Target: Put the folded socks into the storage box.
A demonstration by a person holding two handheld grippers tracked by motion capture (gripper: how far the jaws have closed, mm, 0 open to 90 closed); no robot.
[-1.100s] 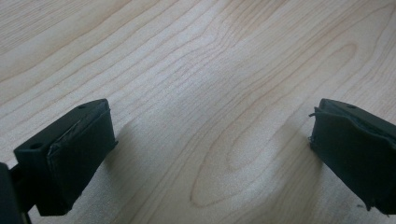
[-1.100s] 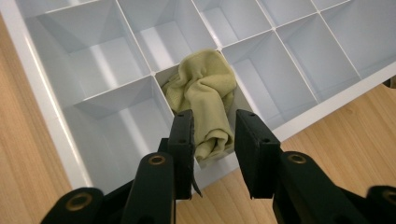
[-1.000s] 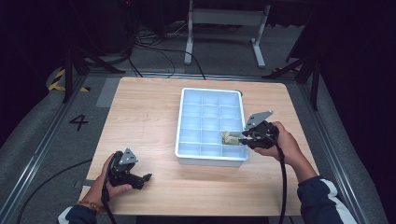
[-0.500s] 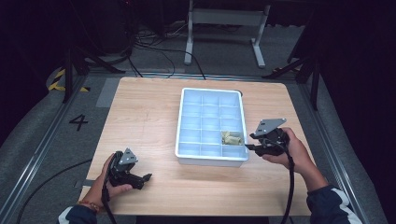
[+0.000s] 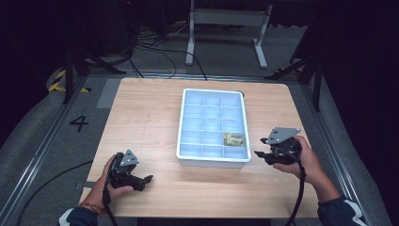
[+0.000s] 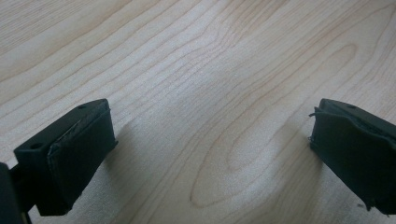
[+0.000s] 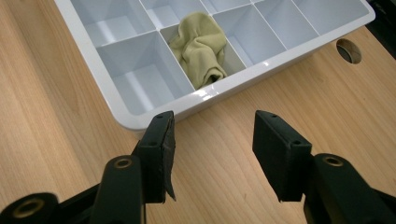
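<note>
R gripper (image 5: 261,154) fingers just parted, empty — cloth (image 7: 201,49) in tray (image 5: 188,157); L gripper (image 5: 147,179) fingers released.

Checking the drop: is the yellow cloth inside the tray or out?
Inside: the yellow cloth lies bunched in one compartment of the white tray.

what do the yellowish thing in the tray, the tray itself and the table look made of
Yellowish thing: soft cloth, matte, by its folds and creases. Tray: probably moulded plastic, white and glossy, with highlights on its rounded rim. Table: light wood or wood-look laminate, with visible grain.
</note>
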